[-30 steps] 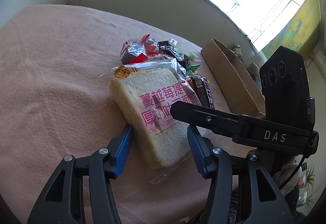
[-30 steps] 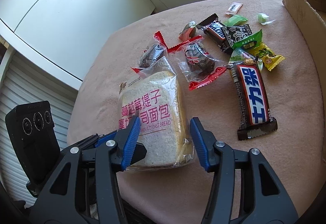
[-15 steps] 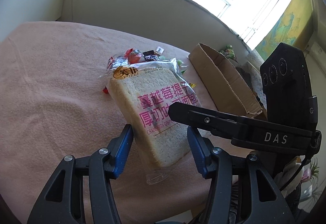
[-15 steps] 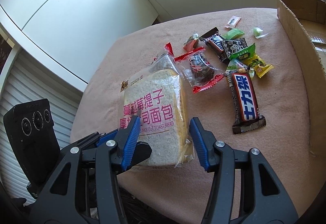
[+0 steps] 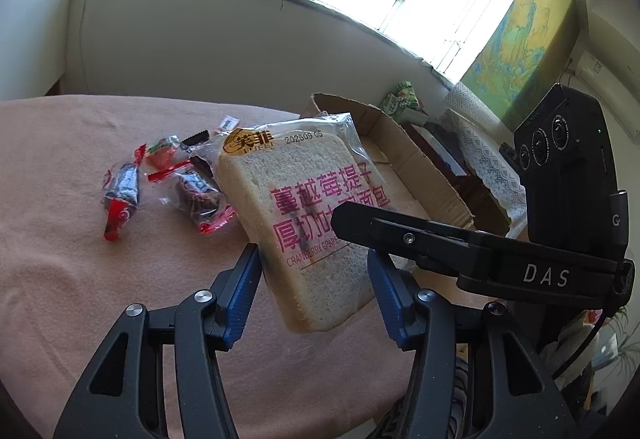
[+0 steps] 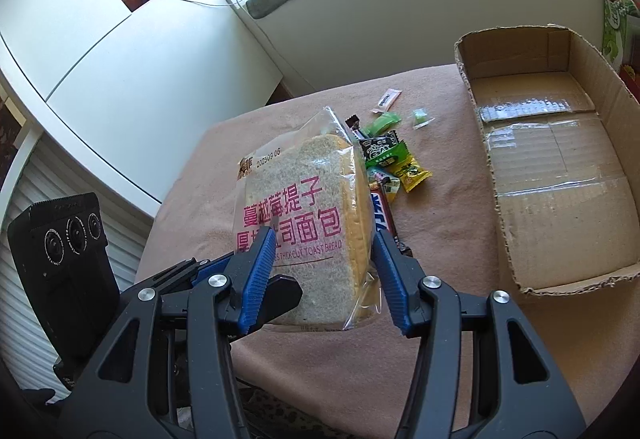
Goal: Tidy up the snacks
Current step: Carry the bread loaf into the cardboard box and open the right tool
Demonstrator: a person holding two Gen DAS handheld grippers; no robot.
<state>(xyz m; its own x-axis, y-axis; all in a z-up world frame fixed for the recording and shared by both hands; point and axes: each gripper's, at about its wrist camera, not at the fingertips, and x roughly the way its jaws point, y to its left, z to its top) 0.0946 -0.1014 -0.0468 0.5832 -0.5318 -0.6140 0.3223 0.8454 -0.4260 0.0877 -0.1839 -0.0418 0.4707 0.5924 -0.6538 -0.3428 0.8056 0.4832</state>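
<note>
Lifted since a second ago, bread (image 6: 308, 227) hangs above the tabletop (image 6: 440, 247), clenched by both the left hand-held gripper (image 5: 314, 293) and right hand-held gripper (image 6: 324, 271); box (image 6: 560, 279) is likely next.

**Clearance Between Bread and Box**

The cardboard box (image 6: 556, 175) is open-topped; its floor is bare. The loose snacks (image 6: 394, 159) lie between the bread pack (image 6: 308, 227) and the box wall. Bare cloth (image 6: 448, 223) borders that wall.
</note>
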